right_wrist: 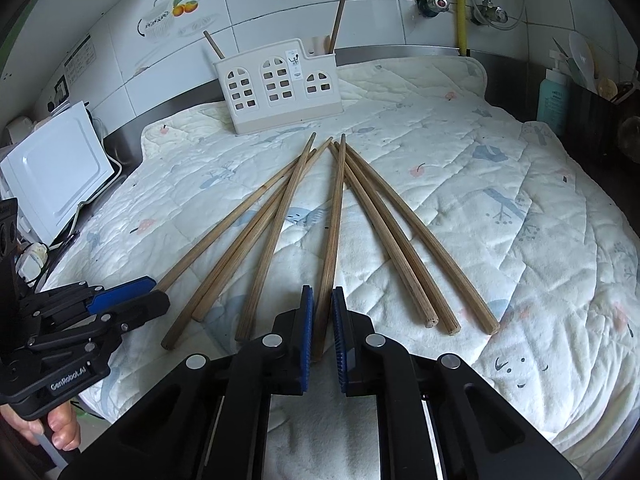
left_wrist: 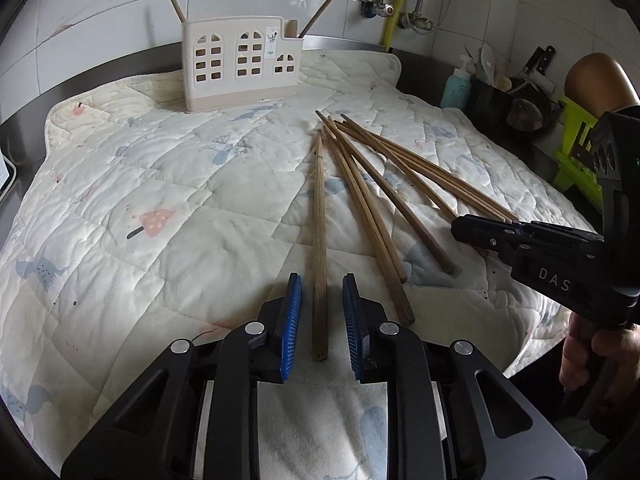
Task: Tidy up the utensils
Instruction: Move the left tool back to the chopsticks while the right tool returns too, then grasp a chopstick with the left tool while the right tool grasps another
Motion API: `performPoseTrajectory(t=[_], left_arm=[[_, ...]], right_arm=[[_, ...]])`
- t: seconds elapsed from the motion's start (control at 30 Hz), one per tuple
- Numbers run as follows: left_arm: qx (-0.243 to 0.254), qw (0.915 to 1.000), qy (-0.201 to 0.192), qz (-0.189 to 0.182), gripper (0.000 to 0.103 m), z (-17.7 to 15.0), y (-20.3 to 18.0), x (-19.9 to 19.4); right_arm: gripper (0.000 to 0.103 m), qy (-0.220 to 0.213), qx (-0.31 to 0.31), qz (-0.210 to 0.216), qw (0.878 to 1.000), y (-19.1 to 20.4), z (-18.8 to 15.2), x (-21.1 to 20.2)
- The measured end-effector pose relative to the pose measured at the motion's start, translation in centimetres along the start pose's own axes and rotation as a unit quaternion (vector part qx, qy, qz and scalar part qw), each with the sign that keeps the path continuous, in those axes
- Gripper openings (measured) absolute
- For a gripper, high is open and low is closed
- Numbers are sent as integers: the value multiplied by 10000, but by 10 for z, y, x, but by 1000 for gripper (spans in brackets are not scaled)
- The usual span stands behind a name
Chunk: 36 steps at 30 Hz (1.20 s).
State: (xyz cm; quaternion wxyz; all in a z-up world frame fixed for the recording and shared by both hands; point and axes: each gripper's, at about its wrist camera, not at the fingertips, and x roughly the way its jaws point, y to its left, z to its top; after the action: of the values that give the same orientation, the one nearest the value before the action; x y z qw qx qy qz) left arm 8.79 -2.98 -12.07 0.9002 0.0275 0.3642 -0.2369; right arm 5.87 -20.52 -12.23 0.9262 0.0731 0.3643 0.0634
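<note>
Right fingers [right_wrist: 308, 320] clamping chopstick [right_wrist: 335, 216]

Soft, even daylight filled both views, with pale glare on the wall tiles [left_wrist: 248, 4] and only faint shadows under the chopsticks [right_wrist: 332, 216]. Focus was sharp centrally; fisheye bending curved the edges, and the corners fell to black vignette

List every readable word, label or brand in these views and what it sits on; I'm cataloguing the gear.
"DAS": on the right hand-held gripper body.
"GenRobot.AI": on the left hand-held gripper body.
Sticker on the utensil holder: too small to read.
Wall tile decal lettering: blurred, unreadable.
Teal bottle label: unreadable.
</note>
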Motion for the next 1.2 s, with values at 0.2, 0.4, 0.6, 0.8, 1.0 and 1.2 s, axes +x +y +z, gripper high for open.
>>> performPoseTrajectory(t=[0.2,0.4,0.6,0.8,1.0,1.2], left_arm=[[-93,9999,-8,128,8,2,2,3],[-121,9994,14,315,5,4,-3,2],[-411,9988,-138,246,5,9,6,-12],[-429,9966,-655,269,5,26,8,-41],[-401,9946,-937,203,5,48,13,-54],[-412,9930,-1092,172,5,64,21,-60]], right_arm=[[8,-26,-16,-11,10000,0,0,-1],[8,-101,-61,-51,9999,0,3,-9],[7,-455,-234,-116,9986,2,16,-34],[7,-993,-438,-41,9941,5,45,-69],[7,-1309,-758,82,9885,13,79,-88],[7,-1324,-1028,205,9856,18,104,-92]])
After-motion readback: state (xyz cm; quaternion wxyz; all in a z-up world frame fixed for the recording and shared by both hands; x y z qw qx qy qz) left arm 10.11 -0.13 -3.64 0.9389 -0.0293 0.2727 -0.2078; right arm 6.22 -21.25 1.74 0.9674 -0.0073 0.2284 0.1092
